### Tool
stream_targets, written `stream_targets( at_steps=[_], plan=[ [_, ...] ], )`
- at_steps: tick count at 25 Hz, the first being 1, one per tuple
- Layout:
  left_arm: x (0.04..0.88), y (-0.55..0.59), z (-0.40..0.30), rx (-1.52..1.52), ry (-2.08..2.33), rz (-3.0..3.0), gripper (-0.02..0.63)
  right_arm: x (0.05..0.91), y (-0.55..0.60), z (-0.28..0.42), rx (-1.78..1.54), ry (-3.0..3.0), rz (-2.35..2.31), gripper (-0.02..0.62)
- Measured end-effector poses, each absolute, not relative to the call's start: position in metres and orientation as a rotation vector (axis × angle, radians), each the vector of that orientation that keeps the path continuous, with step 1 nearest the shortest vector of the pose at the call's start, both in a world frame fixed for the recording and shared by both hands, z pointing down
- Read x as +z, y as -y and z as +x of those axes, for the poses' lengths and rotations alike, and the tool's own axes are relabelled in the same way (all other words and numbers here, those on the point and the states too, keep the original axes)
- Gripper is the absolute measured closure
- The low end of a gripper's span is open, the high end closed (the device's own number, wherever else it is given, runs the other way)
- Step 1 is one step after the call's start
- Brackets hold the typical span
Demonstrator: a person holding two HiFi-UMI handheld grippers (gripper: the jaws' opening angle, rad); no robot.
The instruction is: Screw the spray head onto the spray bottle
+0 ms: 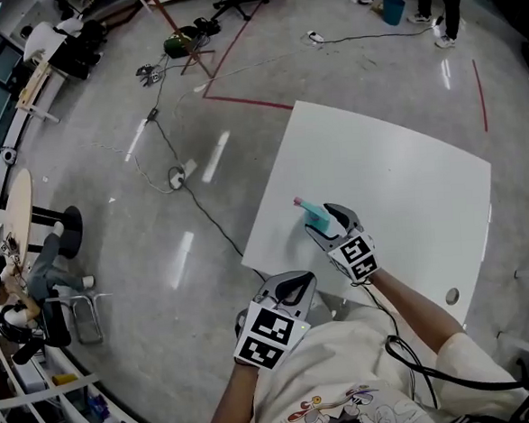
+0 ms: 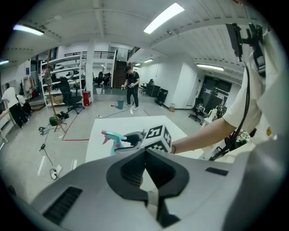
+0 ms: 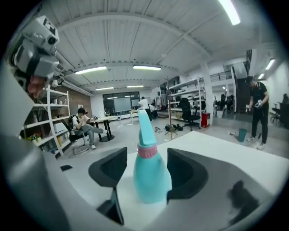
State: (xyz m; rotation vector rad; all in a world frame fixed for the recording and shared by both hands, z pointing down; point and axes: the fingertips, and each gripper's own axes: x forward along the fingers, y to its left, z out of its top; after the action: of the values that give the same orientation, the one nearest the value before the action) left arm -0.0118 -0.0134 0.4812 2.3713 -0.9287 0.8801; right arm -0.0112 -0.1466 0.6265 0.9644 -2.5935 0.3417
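A teal spray bottle [image 1: 313, 214] with a pink collar and a teal spray head [image 3: 143, 126] on top stands upright on the white table [image 1: 397, 170]. My right gripper [image 1: 327, 224] is open, with its jaws on either side of the bottle's body [image 3: 152, 185]; a gap shows at the left jaw. In the left gripper view the bottle [image 2: 114, 139] stands just ahead of the right gripper [image 2: 130, 140]. My left gripper [image 1: 291, 288] is shut with nothing in it and hangs at the table's near edge, short of the bottle.
The table has a small round hole [image 1: 451, 296] near its right front corner. Cables [image 1: 172, 149] trail over the grey floor to the left. A person [image 2: 132, 88] stands far off by a blue bucket [image 1: 393, 8], and another person sits on a chair [image 1: 43, 276] at the left.
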Motion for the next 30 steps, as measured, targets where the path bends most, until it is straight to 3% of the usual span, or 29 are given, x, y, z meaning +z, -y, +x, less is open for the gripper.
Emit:
stream_targets(
  at_steps=[5, 6, 7, 13, 19, 30],
  plan=[
    [0.486, 0.018, -0.025, 0.833, 0.963, 2.353, 0.6, 0.612, 0.101, 0.04, 0.55, 2.539, 0.906, 0.333],
    [0.487, 0.019, -0.028, 0.813, 0.965, 2.349, 0.6, 0.608, 0.089, 0.049, 0.566, 2.535, 0.901, 0.372],
    [0.486, 0.02, -0.03, 0.793, 0.966, 2.345, 0.6, 0.605, 0.079, 0.057, 0.585, 2.53, 0.905, 0.515],
    [0.479, 0.02, -0.029, 0.724, 0.95, 2.357, 0.6, 0.569, 0.053, 0.081, 0.633, 2.503, 1.072, 0.584],
    [0.489, 0.01, -0.005, 0.693, 0.879, 2.389, 0.6, 0.51, 0.038, 0.067, 0.514, 2.542, 1.134, 0.588],
    [0.437, -0.028, 0.081, 0.626, 0.991, 2.357, 0.6, 0.437, -0.018, 0.137, 0.544, 2.59, 0.985, 0.588]
  ],
)
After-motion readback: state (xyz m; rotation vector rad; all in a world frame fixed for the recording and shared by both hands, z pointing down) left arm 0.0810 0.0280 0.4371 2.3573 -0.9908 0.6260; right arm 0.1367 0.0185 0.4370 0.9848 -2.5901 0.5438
